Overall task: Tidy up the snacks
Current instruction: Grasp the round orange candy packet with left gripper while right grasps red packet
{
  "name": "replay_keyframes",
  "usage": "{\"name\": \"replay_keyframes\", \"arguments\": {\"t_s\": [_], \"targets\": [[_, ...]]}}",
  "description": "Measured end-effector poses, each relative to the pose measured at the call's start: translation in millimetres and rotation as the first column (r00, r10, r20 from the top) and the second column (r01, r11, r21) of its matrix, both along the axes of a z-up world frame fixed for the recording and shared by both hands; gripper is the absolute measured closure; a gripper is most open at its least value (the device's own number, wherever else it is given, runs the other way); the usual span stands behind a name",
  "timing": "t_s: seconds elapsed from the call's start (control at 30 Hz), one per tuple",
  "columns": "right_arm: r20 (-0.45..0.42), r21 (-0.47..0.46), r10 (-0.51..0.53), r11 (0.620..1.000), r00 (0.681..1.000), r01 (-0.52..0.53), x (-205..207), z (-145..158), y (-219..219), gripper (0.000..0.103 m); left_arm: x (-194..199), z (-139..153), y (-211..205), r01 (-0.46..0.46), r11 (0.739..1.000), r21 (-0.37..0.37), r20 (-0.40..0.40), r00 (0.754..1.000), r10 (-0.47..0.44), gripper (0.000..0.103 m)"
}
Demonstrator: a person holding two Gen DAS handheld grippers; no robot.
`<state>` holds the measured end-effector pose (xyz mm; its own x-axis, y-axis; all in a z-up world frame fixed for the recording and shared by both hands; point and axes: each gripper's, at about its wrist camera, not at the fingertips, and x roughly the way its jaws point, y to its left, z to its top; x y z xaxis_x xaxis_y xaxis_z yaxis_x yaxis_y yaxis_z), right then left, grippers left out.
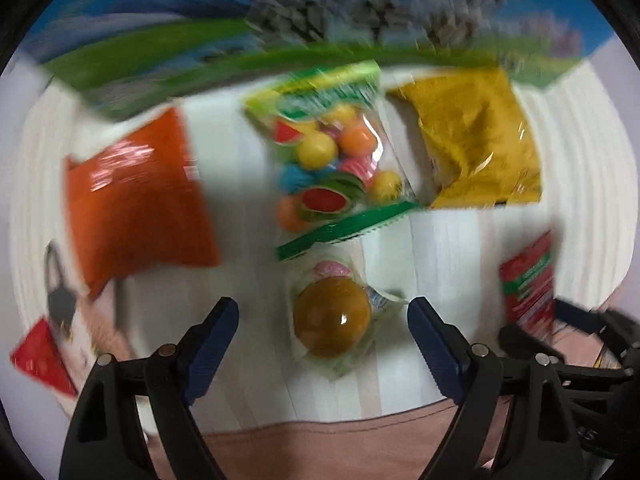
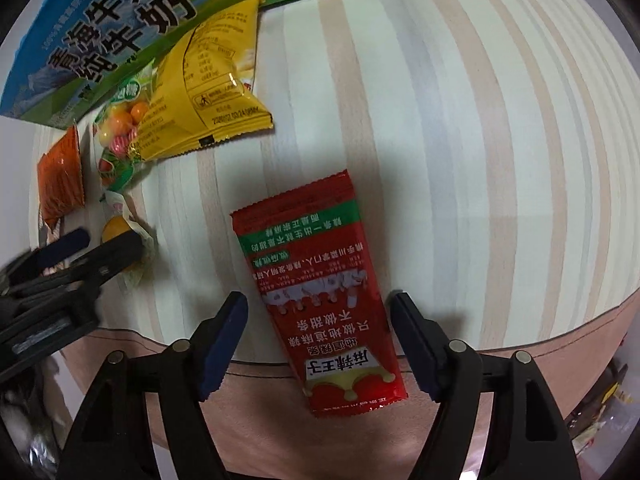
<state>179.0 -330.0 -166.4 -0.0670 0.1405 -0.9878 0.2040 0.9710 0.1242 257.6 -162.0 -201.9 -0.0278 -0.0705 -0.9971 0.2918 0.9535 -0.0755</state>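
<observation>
Both hand-held grippers gape: right hand-held gripper [image 2: 318, 334] straddles the red packet [image 2: 320, 296] overhanging the desk [image 2: 460, 160]; a nudge could drop it.

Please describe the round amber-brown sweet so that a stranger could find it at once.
Start at the large blue and green milk carton at the table's far edge, then go down past the clear bag of coloured candy balls. Just below lies the amber-brown sweet: one single glossy ball in clear wrap, between the left tool's open fingers.
</observation>
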Motion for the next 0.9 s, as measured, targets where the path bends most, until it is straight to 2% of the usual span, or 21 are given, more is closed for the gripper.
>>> {"name": "replay_keyframes", "arguments": {"t_s": [0.1,0.17,0.2,0.23,0.3,0.4,0.57,0.7,0.9], "targets": [[-0.009,-0.011,0.029,1.0,1.0,-0.029,5.1,-4.0,6.1,0.026,0.5,-9.6,-9.7,0.059,0.998,0.019,-0.006,0.998,-0.059,0.017],[-0.017,-0.028,0.07,0.997,0.997,-0.071,8.5,-7.2,17.3,0.026,1.5,-9.9,-25.2,0.107,0.994,0.024,0.014,0.994,-0.107,0.026],[-0.022,-0.041,0.096,0.995,0.995,-0.096,10.0,-9.5,23.8,0.027,5.1,-8.6,-29.3,0.125,0.992,0.027,0.019,0.992,-0.125,0.037],[-0.022,-0.05,0.112,0.992,0.993,-0.113,10.4,-10.4,27.2,0.027,3.2,-6.8,-32.4,0.135,0.99,0.03,0.019,0.991,-0.136,0.042],[-0.016,-0.075,0.139,0.987,0.99,-0.14,10.9,-11.2,33.6,0.033,-1.0,-6.0,-36.8,0.137,0.99,0.028,0.018,0.99,-0.138,0.042],[0.009,-0.106,0.155,0.982,0.988,-0.153,10.4,-7.7,38.2,0.043,-16.4,-7.0,-31.2,0.099,0.995,0.007,0.008,0.995,-0.099,0.042],[0.045,-0.085,0.141,0.987,0.989,-0.137,2.9,2.7,41.1,0.049,-34.8,-5.0,-18.0,0.008,0.999,-0.038,0.001,1.0,-0.008,0.042],[0.074,-0.027,0.092,0.996,0.993,-0.091,-9.4,13.3,35.0,0.051,-45.0,4.0,-3.9,-0.075,0.993,-0.086,-0.01,0.997,0.075,0.042],[0.083,0.077,0.016,0.997,0.996,-0.023,-25.0,29.8,9.8,0.052,-57.5,24.2,17.3,-0.119,0.984,-0.129,0.007,0.993,0.121,0.042]]}}
